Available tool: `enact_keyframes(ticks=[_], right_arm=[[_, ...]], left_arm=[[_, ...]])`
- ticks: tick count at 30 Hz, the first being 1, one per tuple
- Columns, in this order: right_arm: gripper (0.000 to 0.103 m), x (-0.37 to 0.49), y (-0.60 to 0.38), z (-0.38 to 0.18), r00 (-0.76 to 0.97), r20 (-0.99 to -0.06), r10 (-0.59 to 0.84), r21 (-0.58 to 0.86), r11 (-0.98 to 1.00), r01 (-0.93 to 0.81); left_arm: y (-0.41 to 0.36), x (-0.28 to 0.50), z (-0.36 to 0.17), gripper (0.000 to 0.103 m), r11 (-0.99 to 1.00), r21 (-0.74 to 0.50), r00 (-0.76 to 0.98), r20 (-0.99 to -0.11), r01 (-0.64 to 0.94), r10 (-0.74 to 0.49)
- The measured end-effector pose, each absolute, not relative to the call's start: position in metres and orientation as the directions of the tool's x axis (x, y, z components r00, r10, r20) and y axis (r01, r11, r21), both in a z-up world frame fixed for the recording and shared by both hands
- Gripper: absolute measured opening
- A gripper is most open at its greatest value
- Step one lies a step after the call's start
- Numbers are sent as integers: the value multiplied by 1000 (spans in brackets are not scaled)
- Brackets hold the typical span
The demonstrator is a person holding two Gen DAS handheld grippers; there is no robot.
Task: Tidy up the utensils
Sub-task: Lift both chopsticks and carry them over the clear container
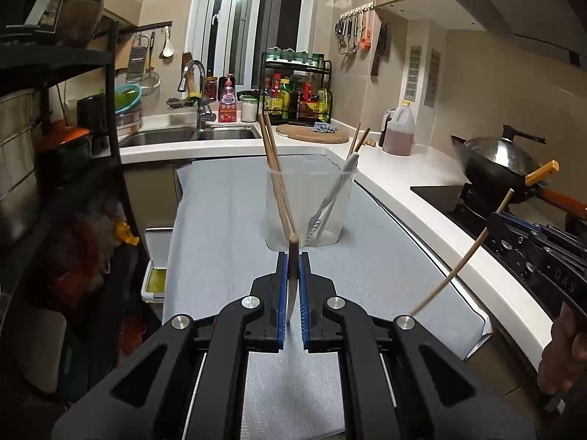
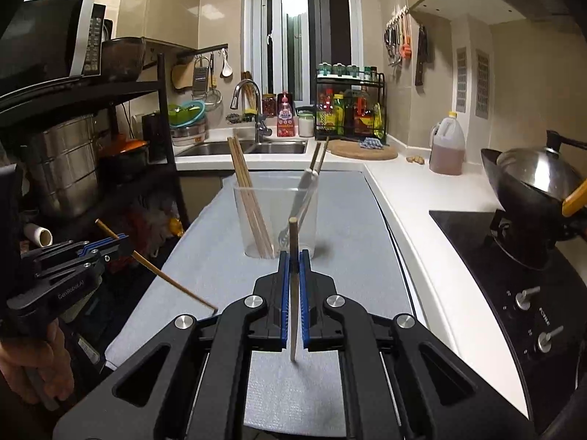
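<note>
A: Well, start with the biggest thing. What is under everything?

B: A white counter (image 1: pixel 414 187) runs along the wall and turns the corner, and beside it a flat top is covered by a pale grey cloth (image 1: pixel 220 227). On the counter's far side sit a double sink (image 2: pixel 256 146), a black rack of bottles (image 2: pixel 350 110) and a wok (image 2: pixel 528 179) on a black hob (image 2: pixel 488 249).

A: And on the cloth?

B: A clear plastic holder (image 1: pixel 306 205) stands upright near the middle. Inside it, a pair of wooden chopsticks (image 1: pixel 273 161) leans to the left, and a white-handled fork (image 1: pixel 332 198) leans to the right with two more sticks rising behind it.

A: Where are the grippers?

B: Both are above the cloth on the near side of the holder. The left gripper (image 1: pixel 292 256) has its blue pads (image 1: pixel 282 286) clamped on a single chopstick (image 1: pixel 292 278), which stands nearly upright between them, its top end just above the pads.

A: The right one?

B: The right gripper (image 2: pixel 293 256) is likewise closed on its own chopstick (image 2: pixel 293 293), upright, its lower end hanging above the cloth. In the left view that stick shows as a long pale slant at the right edge.

A: Anyone visible?

B: A hand (image 2: pixel 33 359) wraps the left gripper's handle.
</note>
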State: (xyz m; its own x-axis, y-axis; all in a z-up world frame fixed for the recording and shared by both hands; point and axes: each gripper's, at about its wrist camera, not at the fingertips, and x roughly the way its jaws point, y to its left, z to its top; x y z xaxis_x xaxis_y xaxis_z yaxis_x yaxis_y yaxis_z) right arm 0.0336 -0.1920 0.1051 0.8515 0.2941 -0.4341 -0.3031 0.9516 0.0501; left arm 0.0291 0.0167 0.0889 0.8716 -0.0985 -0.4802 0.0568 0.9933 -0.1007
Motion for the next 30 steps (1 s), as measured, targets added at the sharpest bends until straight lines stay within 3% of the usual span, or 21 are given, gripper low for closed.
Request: enact_keyframes(ticks=[14, 19, 30], right_arm=[[5, 82, -178, 146, 840, -421, 341, 66, 936, -347], [5, 109, -170, 163, 842, -405, 356, 61, 929, -364], [5, 181, -149, 240, 878, -274, 393, 23, 915, -402]], left_arm=[[33, 78, 135, 6, 980, -174, 808, -562, 93, -176], [35, 106, 156, 6, 980, -166, 815, -550, 106, -182], [38, 190, 229, 6, 982, -148, 869, -462, 118, -174]])
